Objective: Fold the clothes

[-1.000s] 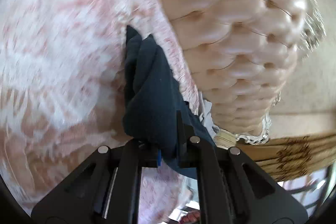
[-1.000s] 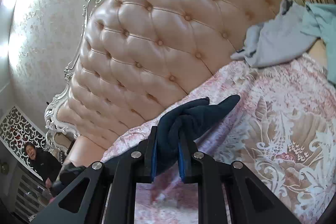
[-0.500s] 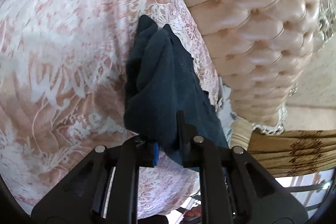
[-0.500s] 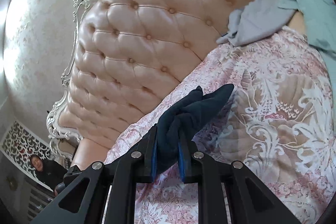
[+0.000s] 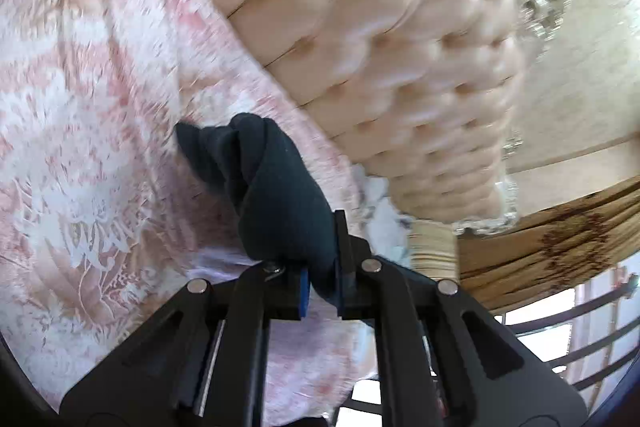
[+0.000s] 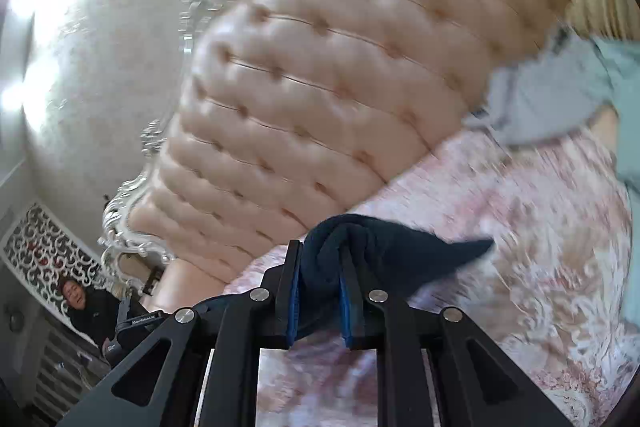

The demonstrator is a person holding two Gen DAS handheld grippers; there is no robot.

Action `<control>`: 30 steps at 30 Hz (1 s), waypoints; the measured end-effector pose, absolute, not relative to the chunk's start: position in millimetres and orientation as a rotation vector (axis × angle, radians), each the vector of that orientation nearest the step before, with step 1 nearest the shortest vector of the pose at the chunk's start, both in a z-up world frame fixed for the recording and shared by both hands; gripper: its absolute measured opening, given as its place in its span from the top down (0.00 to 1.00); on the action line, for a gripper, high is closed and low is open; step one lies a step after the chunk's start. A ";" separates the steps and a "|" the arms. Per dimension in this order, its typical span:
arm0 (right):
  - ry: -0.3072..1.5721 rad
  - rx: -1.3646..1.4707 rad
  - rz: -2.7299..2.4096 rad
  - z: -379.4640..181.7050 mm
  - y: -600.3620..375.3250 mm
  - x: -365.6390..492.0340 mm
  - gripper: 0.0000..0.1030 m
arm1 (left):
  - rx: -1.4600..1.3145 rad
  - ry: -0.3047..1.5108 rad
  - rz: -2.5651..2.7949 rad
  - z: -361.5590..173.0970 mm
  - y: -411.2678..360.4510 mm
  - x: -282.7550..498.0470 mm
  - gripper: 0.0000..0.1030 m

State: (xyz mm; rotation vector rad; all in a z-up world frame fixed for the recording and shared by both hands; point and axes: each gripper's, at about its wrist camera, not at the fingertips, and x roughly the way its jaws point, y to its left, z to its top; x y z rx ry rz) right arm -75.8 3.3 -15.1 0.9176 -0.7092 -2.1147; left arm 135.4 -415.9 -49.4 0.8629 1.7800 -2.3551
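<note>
A dark navy garment (image 5: 272, 183) is bunched between the fingers of my left gripper (image 5: 322, 283), which is shut on it above the pink floral bedspread (image 5: 88, 131). In the right wrist view another bunch of the same dark navy garment (image 6: 376, 255) sticks out to the right of my right gripper (image 6: 320, 307), shut on that fold. Both bunches hang clear of the bed. The rest of the garment is hidden below the grippers.
A tufted peach headboard (image 6: 340, 75) with a silver carved frame rises behind the bed. Grey and pale green clothes (image 6: 560, 87) lie heaped against it at the right. A person (image 6: 86, 311) in dark clothing is at the lower left. Gold curtains (image 5: 560, 239) hang beside a window.
Both grippers have risen with the navy garment held in them, and the bedspread has dropped lower in both views. The left gripper has rolled, bringing the headboard further into view.
</note>
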 end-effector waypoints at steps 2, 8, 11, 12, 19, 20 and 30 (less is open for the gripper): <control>-0.681 0.888 -2.100 12.4 -12.1 -68.5 0.85 | 0.819 1.813 -2.361 -33.1 -425.6 153.7 0.90; -0.550 0.875 -1.983 45.8 -100.8 -38.9 0.85 | 0.627 1.821 -2.311 -14.6 -472.0 253.0 0.90; -0.495 0.893 -1.905 47.6 -155.0 -25.7 0.85 | 0.520 1.783 -2.261 -15.3 -504.5 307.5 0.90; -0.477 0.904 -1.872 45.7 -178.4 -21.1 0.85 | 0.489 1.774 -2.245 -14.7 -514.8 323.7 0.90; -0.404 0.976 -1.636 23.5 -368.6 1.1 0.85 | 0.293 1.657 -2.067 -9.6 -599.8 438.3 0.90; -0.383 0.988 -1.611 19.9 -397.3 4.8 0.85 | 0.273 1.632 -2.041 -8.7 -610.4 452.5 0.90; -0.194 0.992 -1.461 -35.8 -586.3 35.9 0.85 | 0.151 1.309 -1.947 -53.9 -621.9 512.1 0.90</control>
